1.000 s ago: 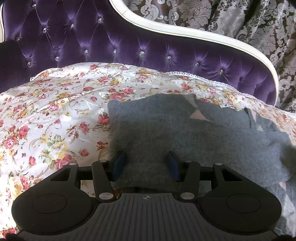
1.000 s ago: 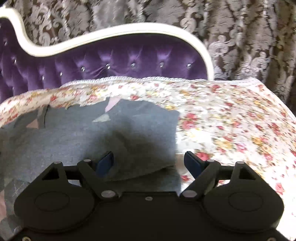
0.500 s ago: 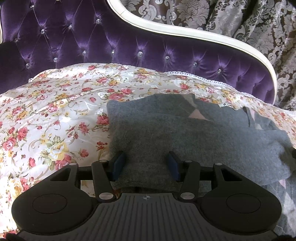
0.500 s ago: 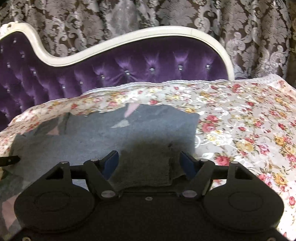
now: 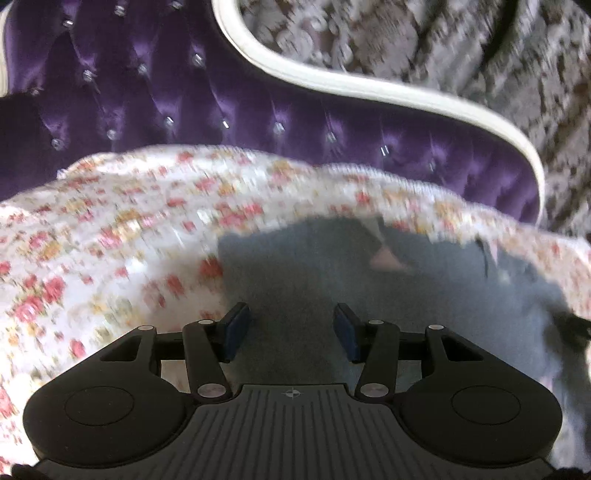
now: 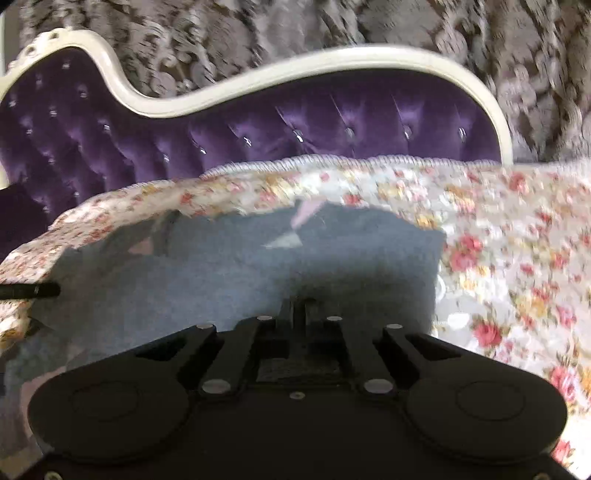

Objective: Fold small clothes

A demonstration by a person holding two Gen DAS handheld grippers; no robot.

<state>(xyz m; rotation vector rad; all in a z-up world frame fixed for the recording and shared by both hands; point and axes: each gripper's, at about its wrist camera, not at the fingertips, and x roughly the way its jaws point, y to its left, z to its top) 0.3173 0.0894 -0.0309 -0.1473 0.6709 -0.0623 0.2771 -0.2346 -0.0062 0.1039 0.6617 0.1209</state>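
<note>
Now grey garment (image 5: 332,288) between parted left gripper (image 5: 291,328) fingers, right gripper (image 6: 300,314) clenched on its edge.

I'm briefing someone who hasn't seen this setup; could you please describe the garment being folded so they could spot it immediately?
Find the purple tufted headboard with its cream frame; below it spreads a floral bedspread. On that lies the grey garment, flat and felt-like, with the right gripper shut at its near edge. It is the only plain, unpatterned fabric there.

Purple tufted sofa (image 6: 258,136), damask curtain (image 6: 443,26)
</note>
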